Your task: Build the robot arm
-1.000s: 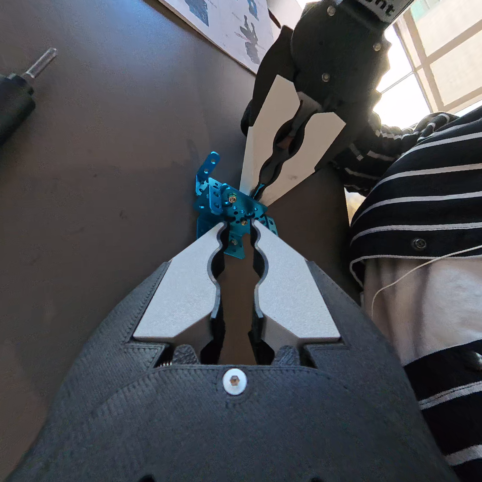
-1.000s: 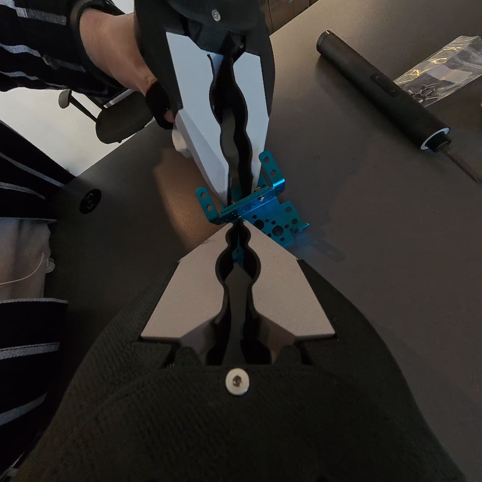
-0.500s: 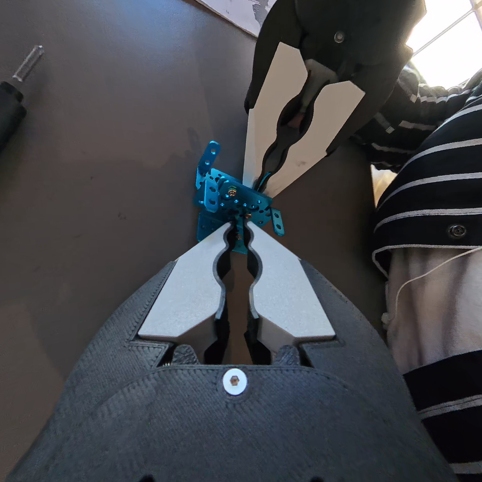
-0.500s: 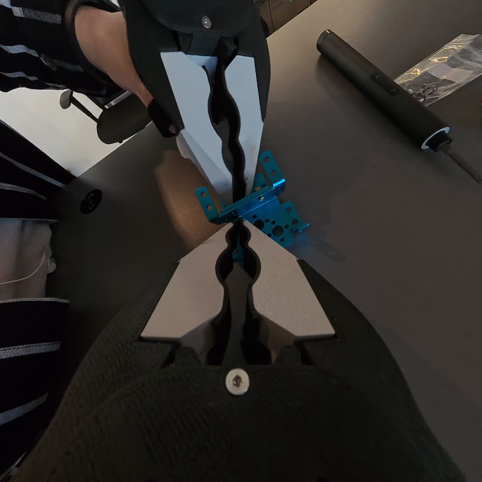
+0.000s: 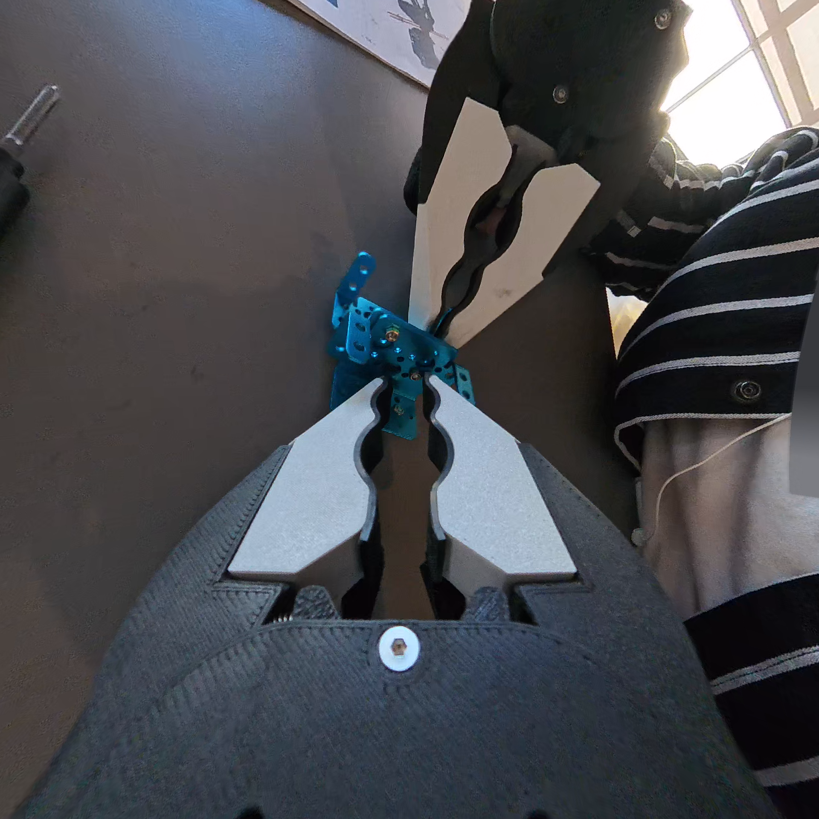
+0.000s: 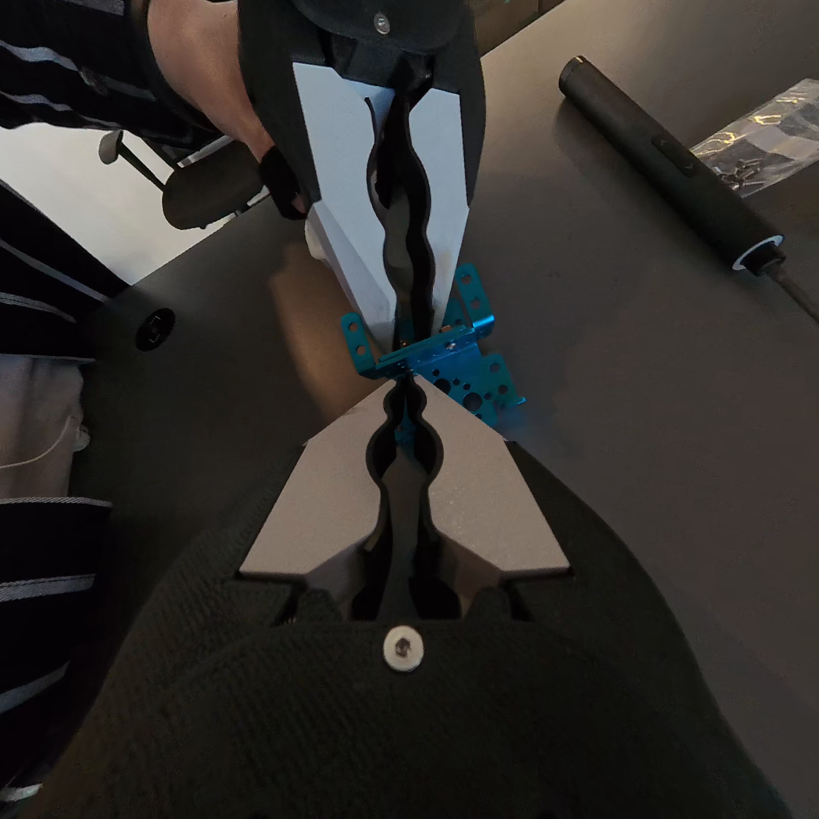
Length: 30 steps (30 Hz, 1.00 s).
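Blue perforated metal bracket assembly point(image 5: 390, 354) low over dark surface point(image 5: 177, 266), contact unclear. Right tool point(image 6: 405, 385) pinching plate edge. Left tool point(image 5: 403, 381) narrowly spread astride lower tab. Judged rigid, light, sharp-edged; grip flat plates.

Left wrist view: mounted behind the left gripper point(image 5: 403, 381), looking steeply down along its fingers at the dark table point(image 5: 177, 266), close in. Right wrist view: same mounting on the right gripper point(image 6: 405, 388), facing the opposite way. Both views share the blue bracket assembly point(image 5: 390, 350) point(image 6: 447, 354) near centre, the opposing gripper entering from 12 o'clock to 1 o'clock in each.
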Tool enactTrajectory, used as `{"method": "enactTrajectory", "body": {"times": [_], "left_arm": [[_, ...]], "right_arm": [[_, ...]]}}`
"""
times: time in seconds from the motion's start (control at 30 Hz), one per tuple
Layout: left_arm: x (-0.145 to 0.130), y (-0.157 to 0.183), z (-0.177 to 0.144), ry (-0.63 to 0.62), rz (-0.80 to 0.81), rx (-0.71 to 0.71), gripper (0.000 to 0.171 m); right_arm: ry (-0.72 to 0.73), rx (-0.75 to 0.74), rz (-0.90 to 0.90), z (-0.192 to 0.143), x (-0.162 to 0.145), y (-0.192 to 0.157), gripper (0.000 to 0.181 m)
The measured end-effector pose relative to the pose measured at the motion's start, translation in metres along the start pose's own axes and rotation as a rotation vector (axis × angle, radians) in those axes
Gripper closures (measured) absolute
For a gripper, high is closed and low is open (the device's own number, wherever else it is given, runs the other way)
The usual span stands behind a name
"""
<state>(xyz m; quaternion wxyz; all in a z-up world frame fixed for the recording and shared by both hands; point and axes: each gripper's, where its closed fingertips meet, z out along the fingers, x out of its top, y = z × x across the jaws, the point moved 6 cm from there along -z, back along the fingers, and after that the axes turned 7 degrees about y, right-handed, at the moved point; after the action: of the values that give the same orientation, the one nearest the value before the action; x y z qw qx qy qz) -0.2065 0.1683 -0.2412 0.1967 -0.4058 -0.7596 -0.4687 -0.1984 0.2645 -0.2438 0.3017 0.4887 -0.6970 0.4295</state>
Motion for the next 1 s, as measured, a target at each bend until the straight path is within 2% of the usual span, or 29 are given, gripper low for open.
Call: {"method": "enactTrajectory", "body": {"times": [0.23, 0.53, 0.83, 0.9, 0.97, 1.0], "left_arm": [[-0.0011, 0.0005, -0.0013, 0.005, -0.008, -0.007, 0.16], [-0.0028, 0.0003, -0.0017, 0.011, -0.027, -0.013, 0.163], [-0.0013, -0.002, -0.0009, -0.063, -0.082, -0.036, 0.162], [-0.0043, -0.0021, -0.0002, -0.108, -0.082, -0.045, 0.171], [-0.0048, -0.0017, -0.0005, -0.118, -0.07, -0.065, 0.171], [-0.0046, -0.0005, -0.001, -0.112, -0.063, -0.082, 0.165]], "right_arm": [[0.0, -0.01, -0.063, 0.0022, 0.0012, -0.003, 0.181], [0.0, -0.01, -0.057, 0.0027, 0.0013, -0.0022, 0.181], [-0.002, -0.01, -0.057, 0.0028, 0.001, -0.0023, 0.181], [-0.006, -0.005, -0.06, 0.0032, 0.0007, -0.003, 0.181], [-0.008, -0.005, -0.063, 0.0035, 0.0005, -0.0033, 0.181], [-0.008, -0.006, -0.065, 0.0035, 0.0005, -0.0034, 0.181]]}}
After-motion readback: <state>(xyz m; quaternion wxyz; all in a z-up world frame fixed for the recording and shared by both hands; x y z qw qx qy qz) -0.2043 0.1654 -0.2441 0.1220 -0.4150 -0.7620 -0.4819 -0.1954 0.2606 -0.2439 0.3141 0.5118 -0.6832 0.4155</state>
